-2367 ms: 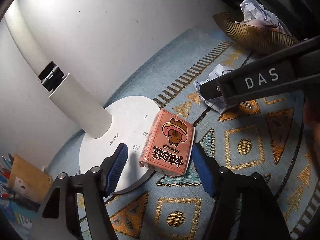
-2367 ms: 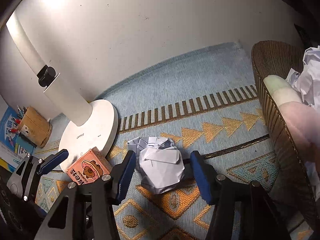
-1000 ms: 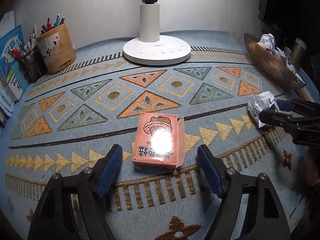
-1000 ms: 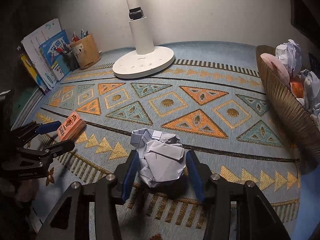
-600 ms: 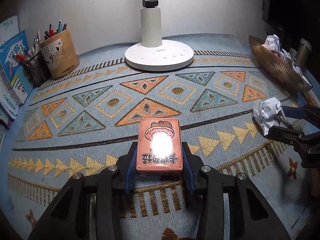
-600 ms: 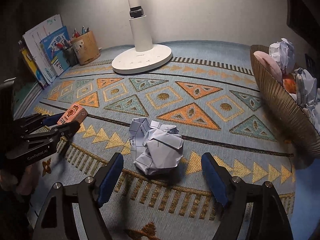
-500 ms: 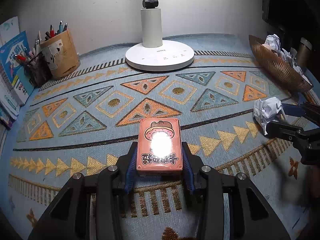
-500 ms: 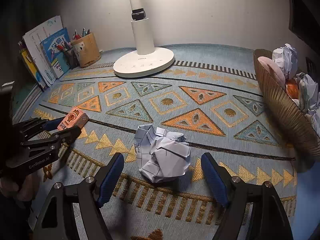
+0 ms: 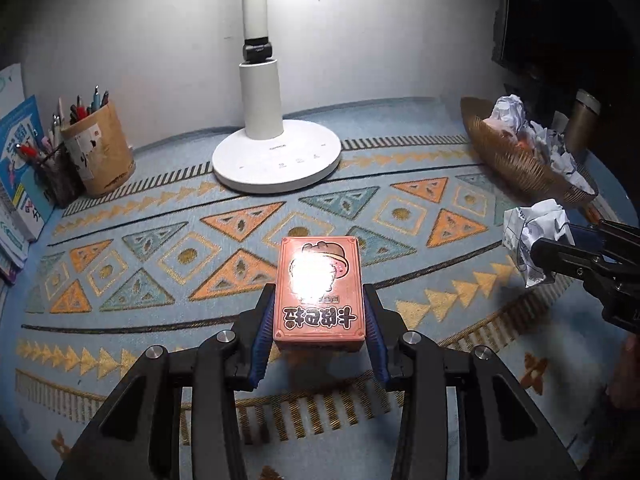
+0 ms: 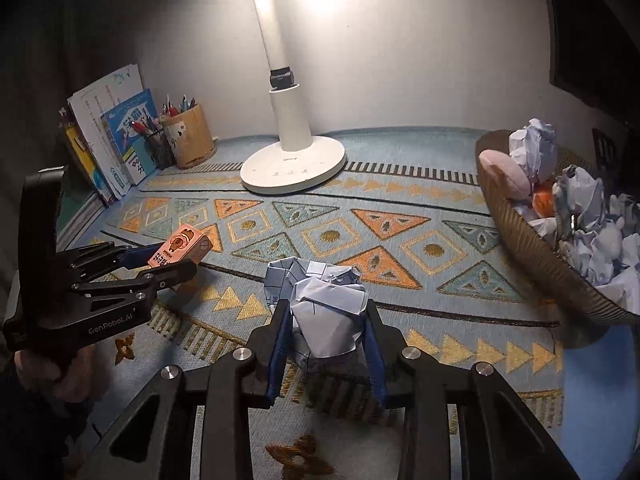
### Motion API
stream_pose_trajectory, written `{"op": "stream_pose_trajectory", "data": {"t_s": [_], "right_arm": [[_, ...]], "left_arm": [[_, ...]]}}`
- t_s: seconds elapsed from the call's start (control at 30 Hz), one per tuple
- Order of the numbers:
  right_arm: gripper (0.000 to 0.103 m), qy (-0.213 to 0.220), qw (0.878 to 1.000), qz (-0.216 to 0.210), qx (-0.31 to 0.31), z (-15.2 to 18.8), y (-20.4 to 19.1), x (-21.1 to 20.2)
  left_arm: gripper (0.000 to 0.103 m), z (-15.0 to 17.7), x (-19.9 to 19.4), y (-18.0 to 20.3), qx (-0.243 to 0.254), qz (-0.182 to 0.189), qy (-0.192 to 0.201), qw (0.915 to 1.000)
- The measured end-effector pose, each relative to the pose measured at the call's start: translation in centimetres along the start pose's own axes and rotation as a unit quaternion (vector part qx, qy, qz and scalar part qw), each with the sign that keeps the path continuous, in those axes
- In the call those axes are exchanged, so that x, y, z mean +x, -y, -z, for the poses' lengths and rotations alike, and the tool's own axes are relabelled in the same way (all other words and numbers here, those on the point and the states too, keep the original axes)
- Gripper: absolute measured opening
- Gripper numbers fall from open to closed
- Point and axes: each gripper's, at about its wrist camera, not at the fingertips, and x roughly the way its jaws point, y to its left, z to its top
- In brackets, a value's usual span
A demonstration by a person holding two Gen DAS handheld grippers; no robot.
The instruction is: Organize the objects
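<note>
Box [image 9: 320, 288]: in the left wrist view, a pink carton clamped between the blue pads [image 9: 262, 344] of the left gripper [image 9: 318, 340], its printed face up and washed out by lamp glare.
Beyond the left fingers: a rug [image 9: 120, 280], a lamp [image 9: 276, 160], and a pen cup [image 9: 100, 152] off to the far left.
Right of the left fingers: a basket [image 9: 520, 168] already filled with crumpled sheets, well apart from the box.
Paper [image 10: 324, 312]: in the right wrist view, a crumpled ball pinched between the fingers of the right gripper [image 10: 324, 344], which are clenched onto it.
Left of the right fingers: the left gripper is seen from the side with the box in its grasp, apparently raised off the rug.
Right of the right fingers: the basket, near but not yet reached.
Progress: several paper balls are judged already sorted into the basket; both grasps are made, and carrying and placing of box and paper are left.
</note>
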Motion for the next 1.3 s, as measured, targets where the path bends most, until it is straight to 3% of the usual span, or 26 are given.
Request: {"op": "stream_pose_trajectory", "data": {"t_s": [0.23, 0.4, 0.57, 0.73, 0.8, 0.9, 0.93, 0.97, 1.03, 1.3], "right_arm": [[0.033, 0.086, 0.989, 0.095, 0.071, -5.0, 10.0, -6.9], [0.033, 0.094, 0.960, 0.171, 0.202, -6.9, 19.5, -8.0], [0.033, 0.080, 0.947, 0.141, 0.278, -7.7, 24.9, -5.6], [0.034, 0.085, 0.945, 0.117, 0.293, -9.3, 26.6, -2.7], [0.034, 0.085, 0.945, 0.106, 0.299, -9.9, 27.3, -1.7], [0.040, 0.067, 0.946, 0.089, 0.306, -10.5, 28.0, -0.4], [0.049, 0.059, 0.946, 0.086, 0.307, -10.5, 28.1, -0.3], [0.061, 0.062, 0.945, 0.088, 0.307, -10.4, 28.1, -0.4], [0.069, 0.077, 0.945, 0.098, 0.303, -10.0, 27.6, -1.3], [0.069, 0.081, 0.956, 0.086, 0.270, -9.3, 24.6, -3.6]], "left_arm": [[0.037, -8.8, 0.1, 8.3, 0.039, 0.103, 0.059, 0.9922], [0.037, -13.3, 3.6, 14.6, 0.069, 0.129, 0.073, 0.9865], [0.037, -16.2, 8.8, 17.7, 0.064, 0.153, 0.060, 0.9843], [0.038, -18.2, 11.8, 18.9, 0.054, 0.181, 0.053, 0.9805], [0.043, -19.0, 12.6, 19.2, 0.060, 0.191, 0.045, 0.9787], [0.074, -19.6, 13.2, 19.3, 0.064, 0.208, 0.030, 0.9756], [0.091, -19.5, 13.2, 19.2, 0.067, 0.209, 0.030, 0.9752], [0.101, -19.4, 13.1, 19.2, 0.069, 0.205, 0.034, 0.9757], [0.101, -19.2, 12.9, 19.0, 0.068, 0.204, 0.036, 0.9759], [0.101, -17.0, 8.9, 17.0, 0.073, 0.216, 0.044, 0.9727]]}}
